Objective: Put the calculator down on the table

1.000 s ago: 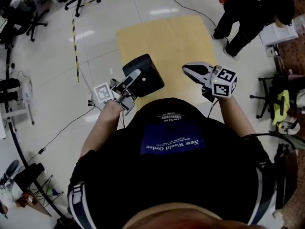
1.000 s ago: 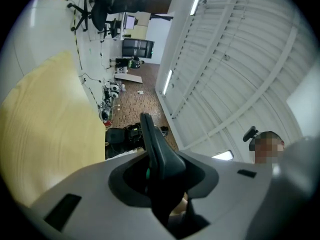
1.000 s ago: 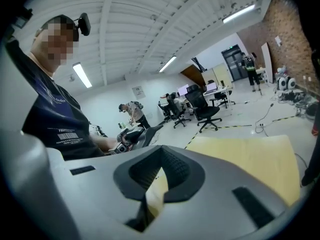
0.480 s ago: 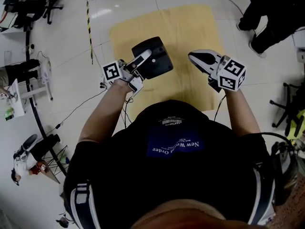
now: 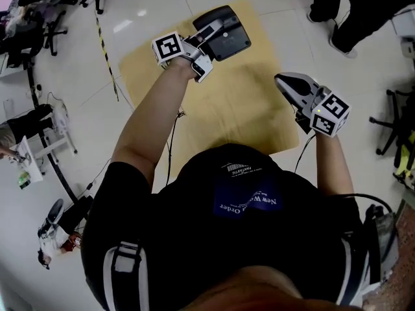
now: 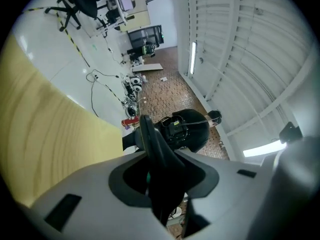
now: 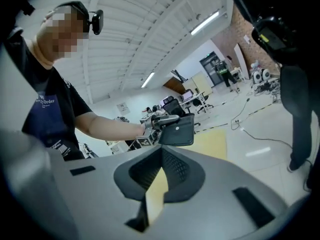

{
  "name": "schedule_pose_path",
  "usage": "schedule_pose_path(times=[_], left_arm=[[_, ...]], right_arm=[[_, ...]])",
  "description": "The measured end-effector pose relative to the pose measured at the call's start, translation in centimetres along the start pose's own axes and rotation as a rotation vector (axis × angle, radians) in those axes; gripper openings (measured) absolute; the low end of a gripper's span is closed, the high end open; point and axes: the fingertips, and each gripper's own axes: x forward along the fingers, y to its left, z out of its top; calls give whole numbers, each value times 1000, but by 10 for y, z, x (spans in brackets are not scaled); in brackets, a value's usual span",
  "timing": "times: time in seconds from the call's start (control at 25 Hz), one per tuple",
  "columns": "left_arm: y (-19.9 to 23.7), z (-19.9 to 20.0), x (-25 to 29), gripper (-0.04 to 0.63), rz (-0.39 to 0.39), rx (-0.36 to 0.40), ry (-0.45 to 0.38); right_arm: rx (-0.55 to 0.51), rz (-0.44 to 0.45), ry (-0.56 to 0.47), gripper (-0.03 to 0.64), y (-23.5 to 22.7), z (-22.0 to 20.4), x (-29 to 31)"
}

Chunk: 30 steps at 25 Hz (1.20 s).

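Yellow worktop (image 5: 227, 109) lies beneath the left tongs (image 5: 220, 28), clamped on the calculator (image 5: 232, 43), not yet down; right tongs (image 5: 280, 78) closed, empty.

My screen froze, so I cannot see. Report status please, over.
Left tool shut on calculator, held over table's far edge, not down. Right tool shut, empty. Nothing in the way.

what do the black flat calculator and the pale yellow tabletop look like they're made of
The black flat calculator looks like moulded plastic, matt to satin: a smooth, even dark shell with a soft sheen. The pale yellow tabletop is probably wood or a wood-look laminate with a matt finish. Faint grain streaks run along it, but the look does not settle which.
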Motion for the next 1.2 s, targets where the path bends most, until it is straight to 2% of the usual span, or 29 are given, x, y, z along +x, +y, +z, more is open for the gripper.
schedule_pose_path(times=[0.12,0.52,0.8,1.08,1.2], left_arm=[[-4,-8,21,138,-19,-3,38],[69,12,53,138,157,65,70],[91,10,80,138,199,60,137],[128,9,90,147,372,41,193],[126,10,89,153,412,79,213]], right_arm=[[19,-40,-37,-17,-16,3,-16],[14,-47,-35,-16,-41,-6,-17],[29,-73,-14,-16,-40,-10,-22],[64,-71,-27,-17,-51,-15,-31],[65,-58,-26,-17,-49,-17,-26]])
